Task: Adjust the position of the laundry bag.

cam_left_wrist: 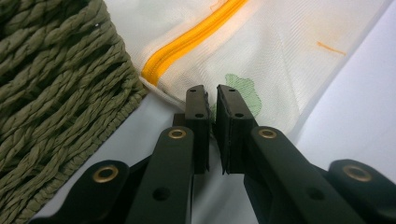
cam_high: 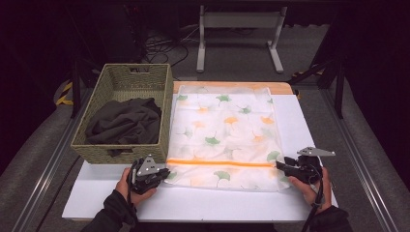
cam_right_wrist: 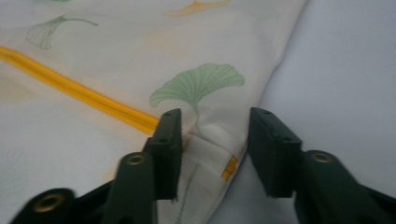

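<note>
At the left of the high view stands a woven basket [cam_high: 121,87] with a crumpled dark cloth [cam_high: 124,123] piled inside it, filling most of its floor. Just right of the basket, touching its side, a mesh bag [cam_high: 225,135] lies flat on the white table [cam_high: 193,203], reaching from the middle of the frame down toward my hands. The basket's near corner [cam_left_wrist: 60,93] sits right beside my left gripper [cam_high: 153,173], crowding the bag's lower left corner. Beyond the table, at the top of the frame, a grey metal stand [cam_high: 239,36] and some cables rest on the floor. The bag is thin, white and half see-through, printed with green and orange fan-shaped leaves, and an orange zipper [cam_high: 220,163] runs straight across it near its lower end. My left gripper's jaws are nearly together, pinching the bag's lower left corner below the zipper's end [cam_left_wrist: 187,39]. My right gripper [cam_high: 285,166] sits at the bag's lower right corner; its jaws stand partly apart, straddling the edge where the zipper ends [cam_right_wrist: 107,105], and the pads do not press on the fabric [cam_right_wrist: 205,154] between them.
</note>
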### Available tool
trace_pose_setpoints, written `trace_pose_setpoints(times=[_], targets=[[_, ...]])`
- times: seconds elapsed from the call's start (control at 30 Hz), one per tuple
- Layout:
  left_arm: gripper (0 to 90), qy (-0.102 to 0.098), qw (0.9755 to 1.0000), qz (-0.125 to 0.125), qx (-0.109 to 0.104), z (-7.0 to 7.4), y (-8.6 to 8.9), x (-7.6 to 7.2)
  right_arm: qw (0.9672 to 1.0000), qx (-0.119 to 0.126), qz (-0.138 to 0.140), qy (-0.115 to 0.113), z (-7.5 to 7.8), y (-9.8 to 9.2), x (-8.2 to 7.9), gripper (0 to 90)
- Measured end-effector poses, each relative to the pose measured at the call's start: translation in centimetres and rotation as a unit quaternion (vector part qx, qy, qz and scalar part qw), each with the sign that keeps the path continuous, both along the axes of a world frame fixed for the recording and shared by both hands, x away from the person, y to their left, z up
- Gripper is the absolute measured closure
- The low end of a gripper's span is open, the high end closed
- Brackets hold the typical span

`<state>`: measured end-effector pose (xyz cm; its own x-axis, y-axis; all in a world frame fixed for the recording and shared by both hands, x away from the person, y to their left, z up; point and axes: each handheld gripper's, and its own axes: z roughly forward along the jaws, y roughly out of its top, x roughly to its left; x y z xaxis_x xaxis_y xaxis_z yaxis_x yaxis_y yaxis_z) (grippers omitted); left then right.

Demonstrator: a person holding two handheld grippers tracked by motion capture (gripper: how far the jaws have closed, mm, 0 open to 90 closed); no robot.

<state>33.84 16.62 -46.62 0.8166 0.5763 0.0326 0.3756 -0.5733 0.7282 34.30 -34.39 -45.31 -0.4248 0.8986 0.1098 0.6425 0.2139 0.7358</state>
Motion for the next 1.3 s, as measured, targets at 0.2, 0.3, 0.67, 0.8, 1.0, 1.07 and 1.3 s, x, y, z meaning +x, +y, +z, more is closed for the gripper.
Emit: trace_pose_setpoints(times=[0.2,0.3,0.67,0.8,1.0,1.07,1.3], targets=[[83.5,-0.001,1.0,0.0,0.001,0.0,-0.1,-0.1,0.999,0.038,0.021,0.013,-0.1,-0.6,0.1,80.8],[83.5,-0.001,1.0,0.0,0.001,0.0,-0.1,-0.1,0.997,0.072,0.026,0.015,0.2,-1.2,0.0,82.2],[75.7,-0.01,0.9999,-0.01,0.0,0.6,-0.5,-0.2,0.9935,0.105,0.045,0.005,1.2,-1.8,-0.7,84.3],[62.5,-0.031,0.9981,-0.047,-0.024,2.1,-2.5,-0.7,0.9938,0.101,0.044,-0.011,1.9,-1.4,-0.9,84.1],[45.4,-0.038,0.9885,-0.137,-0.054,3.9,-8.5,-0.4,0.994,0.09,0.052,-0.034,2.8,-0.7,-1.2,84.0],[43.6,-0.036,0.9849,-0.159,-0.057,3.9,-11.0,0.1,0.9938,0.091,0.054,-0.033,2.8,-0.6,-1.2,84.1],[48.7,-0.019,0.9756,-0.213,-0.051,4.0,-18.5,1.7,0.9929,0.095,0.062,-0.036,2.8,-0.4,-1.0,84.2]])
